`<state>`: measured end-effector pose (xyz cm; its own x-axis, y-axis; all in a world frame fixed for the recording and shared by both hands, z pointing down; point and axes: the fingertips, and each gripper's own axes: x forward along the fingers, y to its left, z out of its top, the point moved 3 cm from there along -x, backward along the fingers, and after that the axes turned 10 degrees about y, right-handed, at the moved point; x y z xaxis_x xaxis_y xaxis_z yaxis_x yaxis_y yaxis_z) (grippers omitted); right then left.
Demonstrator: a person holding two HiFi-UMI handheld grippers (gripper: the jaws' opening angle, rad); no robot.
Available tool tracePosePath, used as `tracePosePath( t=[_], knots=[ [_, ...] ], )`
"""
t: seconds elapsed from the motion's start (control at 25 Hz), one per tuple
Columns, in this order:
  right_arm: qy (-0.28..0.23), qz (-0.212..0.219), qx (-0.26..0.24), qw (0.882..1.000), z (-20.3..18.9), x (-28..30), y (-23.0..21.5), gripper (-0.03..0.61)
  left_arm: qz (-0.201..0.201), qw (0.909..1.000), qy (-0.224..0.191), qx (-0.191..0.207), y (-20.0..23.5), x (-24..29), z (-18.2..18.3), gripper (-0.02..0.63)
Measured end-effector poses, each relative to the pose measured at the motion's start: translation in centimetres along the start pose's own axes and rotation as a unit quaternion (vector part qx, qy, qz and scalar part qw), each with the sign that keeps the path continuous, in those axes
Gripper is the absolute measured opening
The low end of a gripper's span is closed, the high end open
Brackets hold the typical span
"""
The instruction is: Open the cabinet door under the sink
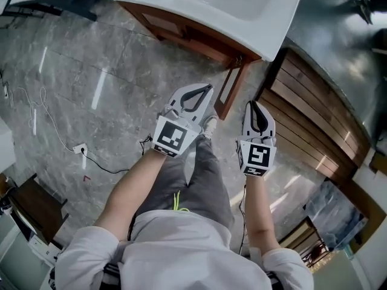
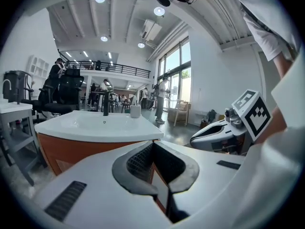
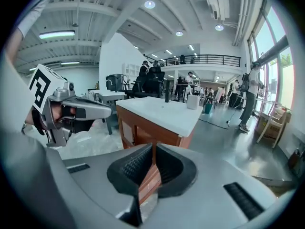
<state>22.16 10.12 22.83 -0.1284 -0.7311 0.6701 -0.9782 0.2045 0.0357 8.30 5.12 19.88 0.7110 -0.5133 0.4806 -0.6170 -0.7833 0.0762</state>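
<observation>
Grey marble floor spreads below a white sink on a wooden cabinet at twelve o'clock. The cabinet door juts toward the person and looks already swung out, at two o'clock from the left gripper and eleven o'clock from the right gripper. Both grippers hover clear of it, fingers pressed together, holding nothing. To widen it well, spread one pair, pinch the free edge, and follow the hinge's arc rather than pulling straight.
</observation>
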Motion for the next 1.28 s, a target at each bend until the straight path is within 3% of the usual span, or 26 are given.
tracePosePath(
  t=[0.68,1.28],
  knots=[
    [-0.109,0.017,0.015,0.994,10.8,-9.7,-1.7,0.048,0.043,0.9935,-0.103,0.021,-0.8,-9.0,13.1,0.012],
    [-0.213,0.034,0.026,0.976,17.4,-19.1,-3.7,0.049,0.105,0.9791,-0.168,0.045,0.0,-17.5,20.4,0.012]
  ],
)
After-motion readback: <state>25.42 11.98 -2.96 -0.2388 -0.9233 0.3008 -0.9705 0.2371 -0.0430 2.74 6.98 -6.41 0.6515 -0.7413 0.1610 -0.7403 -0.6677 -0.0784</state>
